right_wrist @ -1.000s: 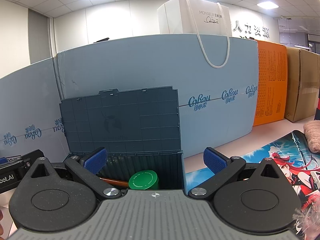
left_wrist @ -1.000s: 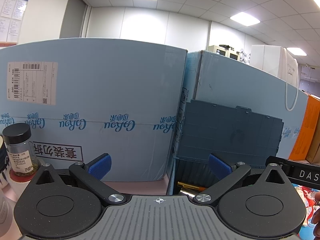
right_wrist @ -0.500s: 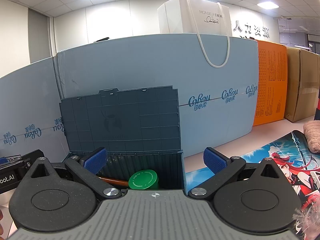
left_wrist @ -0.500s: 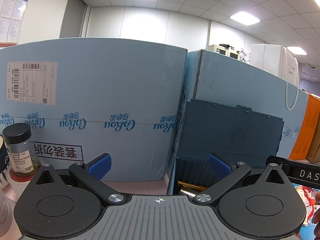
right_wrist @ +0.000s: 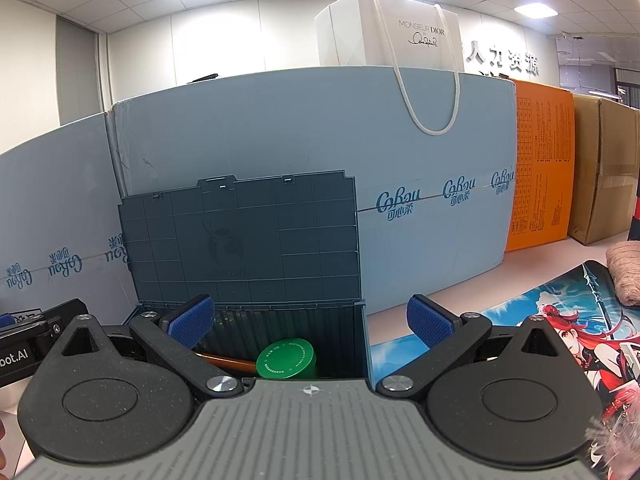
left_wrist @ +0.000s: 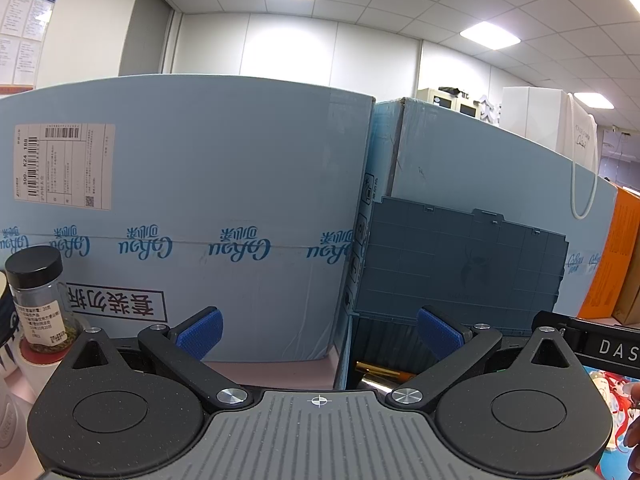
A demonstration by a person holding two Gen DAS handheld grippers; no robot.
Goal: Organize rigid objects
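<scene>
My left claw [left_wrist: 318, 330] is spread wide with nothing between its blue pads [left_wrist: 199, 331]. My right claw [right_wrist: 310, 320] is spread wide too, and it holds nothing.

In front of the right claw sits a dark blue plastic storage box [right_wrist: 280, 322] with its ribbed lid [right_wrist: 240, 240] standing up against the big light blue cardboard boxes [right_wrist: 400, 140]. Inside the box I see a round green plastic lid [right_wrist: 286, 362] on some kind of jar, but the jar body is hidden behind my claw's grey body. Beside it is a thin orange stick [right_wrist: 226, 360], and I only see a short piece of it.

In the left view the same box [left_wrist: 384, 340] is at the right, with something shiny and yellow [left_wrist: 380, 371] peeking out; I cannot tell what it is. At the far left a small clear spice jar with a black cap [left_wrist: 38, 300] stands on the pink table [left_wrist: 280, 368], partly cut off by my claw. The things around it are cut by the edge of the view.
</scene>
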